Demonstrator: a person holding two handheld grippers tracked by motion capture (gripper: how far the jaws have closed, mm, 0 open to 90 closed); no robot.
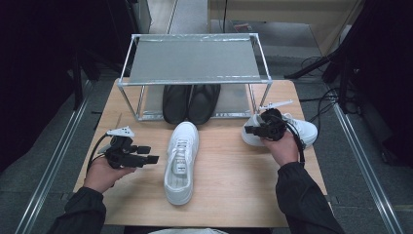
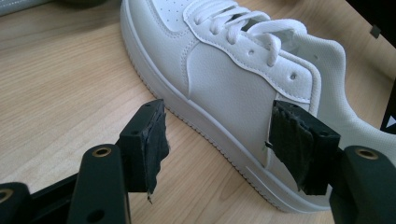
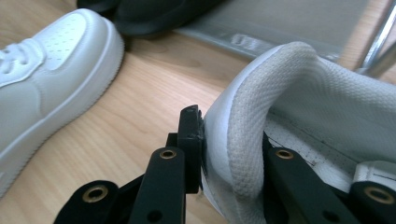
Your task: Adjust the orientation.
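High view: we see a wooden table (image 1: 229,170) with a metal shoe rack (image 1: 195,63) at twelve o'clock, a pair of black shoes (image 1: 191,102) on its lower shelf. One white sneaker (image 1: 181,161) lies at the centre, toe toward the rack. At nine o'clock our left gripper (image 1: 146,158) hovers just beside it, jaws spread and holding nothing. At three o'clock our right gripper (image 1: 251,130) is clamped on the heel end of the second white sneaker (image 1: 304,129), which sits at the table's right edge near the rack's corner.

Left gripper view: we look between two parted jaws at the centre sneaker's (image 2: 243,88) side; its sole rests on the wood, and neither pad touches it.

Right gripper view: our jaws pinch the second sneaker's padded heel collar (image 3: 261,140), one outside, one inside. At ten o'clock lies the centre sneaker's toe (image 3: 51,60), with the black shoes (image 3: 140,14) at twelve.
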